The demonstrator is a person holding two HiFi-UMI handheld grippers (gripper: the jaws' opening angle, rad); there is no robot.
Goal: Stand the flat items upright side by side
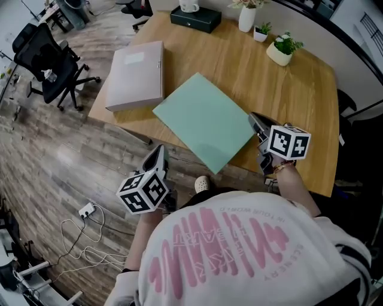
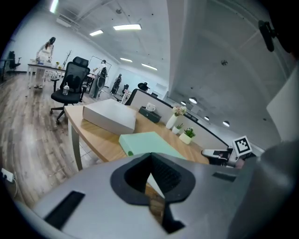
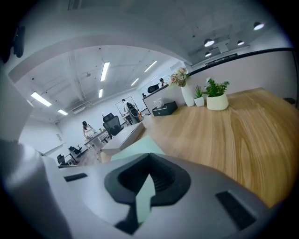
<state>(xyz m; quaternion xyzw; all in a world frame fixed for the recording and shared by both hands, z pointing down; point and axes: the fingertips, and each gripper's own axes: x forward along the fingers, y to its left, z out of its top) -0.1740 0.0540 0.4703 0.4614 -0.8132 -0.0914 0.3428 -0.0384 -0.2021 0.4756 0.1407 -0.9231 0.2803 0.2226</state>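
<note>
Two flat items lie on the wooden table (image 1: pixel 293 89). A mint-green flat box (image 1: pixel 206 122) lies in the middle, reaching the near edge. A pale grey flat box (image 1: pixel 136 75) lies to its left. The left gripper (image 1: pixel 160 153) is shut and empty, just off the table's near edge over the floor, short of the green box (image 2: pixel 149 142). By the green box's right corner, the right gripper (image 1: pixel 254 118) is also shut with nothing in it. The grey box (image 2: pixel 110 116) shows beyond the green one. In the right gripper view, the green box (image 3: pixel 140 149) lies straight ahead of the jaws.
At the table's far edge stand a dark tissue box (image 1: pixel 195 18), a white vase (image 1: pixel 246 18) and two potted plants (image 1: pixel 281 51). A black office chair (image 1: pixel 51 60) stands at the left. A power strip (image 1: pixel 87 210) with cables lies on the wooden floor.
</note>
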